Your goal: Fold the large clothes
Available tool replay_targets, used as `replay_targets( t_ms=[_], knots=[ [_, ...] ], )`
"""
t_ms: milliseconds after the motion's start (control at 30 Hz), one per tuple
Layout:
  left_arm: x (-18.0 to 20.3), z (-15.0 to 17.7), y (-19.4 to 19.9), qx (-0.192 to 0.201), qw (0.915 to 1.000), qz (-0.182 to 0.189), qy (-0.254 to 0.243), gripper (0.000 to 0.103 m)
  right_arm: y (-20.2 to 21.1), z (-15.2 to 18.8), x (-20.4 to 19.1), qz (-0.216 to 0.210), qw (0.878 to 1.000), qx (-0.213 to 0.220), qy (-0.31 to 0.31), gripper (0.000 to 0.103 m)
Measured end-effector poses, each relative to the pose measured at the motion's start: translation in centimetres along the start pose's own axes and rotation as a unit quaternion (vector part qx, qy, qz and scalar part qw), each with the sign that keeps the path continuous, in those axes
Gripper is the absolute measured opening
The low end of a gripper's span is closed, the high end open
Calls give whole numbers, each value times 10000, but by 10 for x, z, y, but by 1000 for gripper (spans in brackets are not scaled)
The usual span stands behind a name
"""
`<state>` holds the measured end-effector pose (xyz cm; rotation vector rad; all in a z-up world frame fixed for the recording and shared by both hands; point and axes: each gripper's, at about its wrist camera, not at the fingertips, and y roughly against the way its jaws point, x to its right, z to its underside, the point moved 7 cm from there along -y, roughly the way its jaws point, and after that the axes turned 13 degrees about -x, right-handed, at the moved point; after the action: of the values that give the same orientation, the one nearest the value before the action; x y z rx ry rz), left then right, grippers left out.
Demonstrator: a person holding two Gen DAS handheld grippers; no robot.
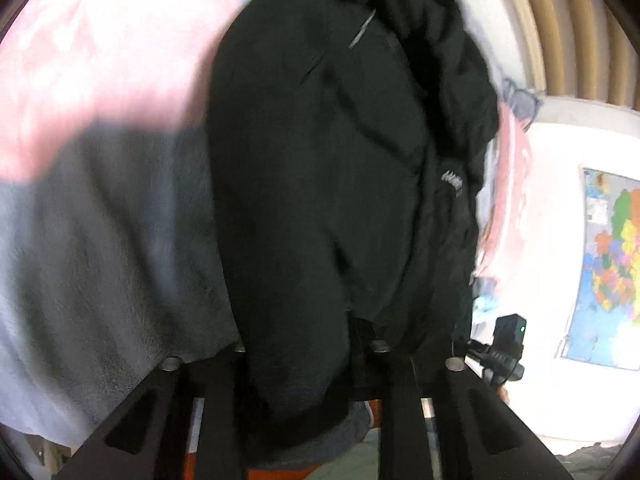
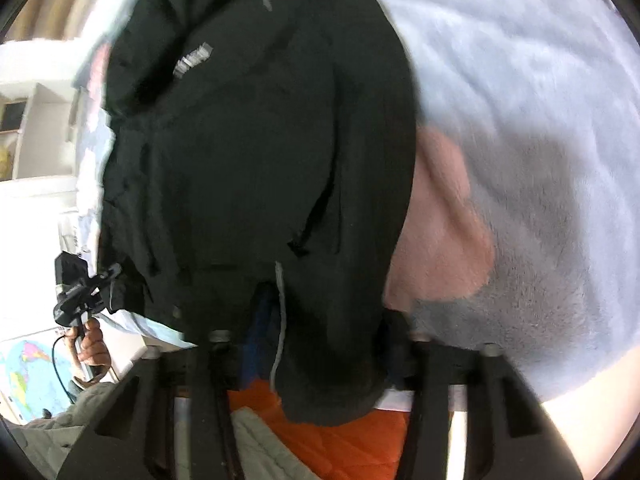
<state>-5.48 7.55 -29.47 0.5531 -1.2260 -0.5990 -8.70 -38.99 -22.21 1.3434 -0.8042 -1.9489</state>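
**Mia:** What is the big dark thing in the middle?

**Ben:** It is a black jacket (image 1: pixel 320 184). It fills the middle of the left camera picture, from the top edge down to the bottom. It hangs up in the air.

**Mia:** What holds it?

**Ben:** The left gripper (image 1: pixel 360 344) sits at the bottom middle. The cloth bunches down between its two black fingers, so the claw is pinched on the jacket.

**Mia:** And the other claw?

**Ben:** In the right camera picture the same jacket (image 2: pixel 260 152) fills the middle too. The right gripper (image 2: pixel 316 344) is at the bottom middle, and the jacket hem drops between its fingers. It looks pinched on the cloth as well. A thin grey cord (image 2: pixel 280 320) hangs down there.

**Mia:** What is behind the jacket?

**Ben:** A fluffy blanket (image 2: pixel 540 120), pale blue-grey with pink patches. It covers the right side of the right camera picture. In the left camera picture, the blanket (image 1: pixel 100 220) covers the left side.

**Mia:** I see a hand!

**Ben:** Yes, at the lower left of the right camera picture. That is the person's left hand (image 2: pixel 94 348), holding the handle of the other tool.

**Mia:** And the bright colours?

**Ben:** A map (image 1: pixel 608 264) on the wall, at the right edge of the left camera picture. There is orange cloth (image 2: pixel 340 432) at the bottom middle of the right camera picture. Everything is a bit blurry.
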Motion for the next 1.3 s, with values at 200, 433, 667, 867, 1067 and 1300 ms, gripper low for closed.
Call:
replay_targets(
  t_ms=[200,433,667,867,1067,1300],
  knots=[
    [38,-15,61,686,9967,305,-304,16,50,-14,-36,-87,9975,486,501,24],
    [85,-37,114,1243,9884,474,-739,16,110,-46,-66,-65,9910,1020,865,21],
    [127,-72,160,1638,9798,620,-968,16,183,-90,-109,-467,9763,1681,1278,21],
    [166,-130,186,1961,9715,660,-1152,17,238,-143,-139,-252,9614,2346,1416,21],
    [187,-216,179,2071,9730,487,-899,19,251,-224,-141,-271,9643,2465,933,21],
    [163,-321,123,1822,9828,291,-102,22,202,-341,-114,-383,9774,2078,-97,21]
  ],
)
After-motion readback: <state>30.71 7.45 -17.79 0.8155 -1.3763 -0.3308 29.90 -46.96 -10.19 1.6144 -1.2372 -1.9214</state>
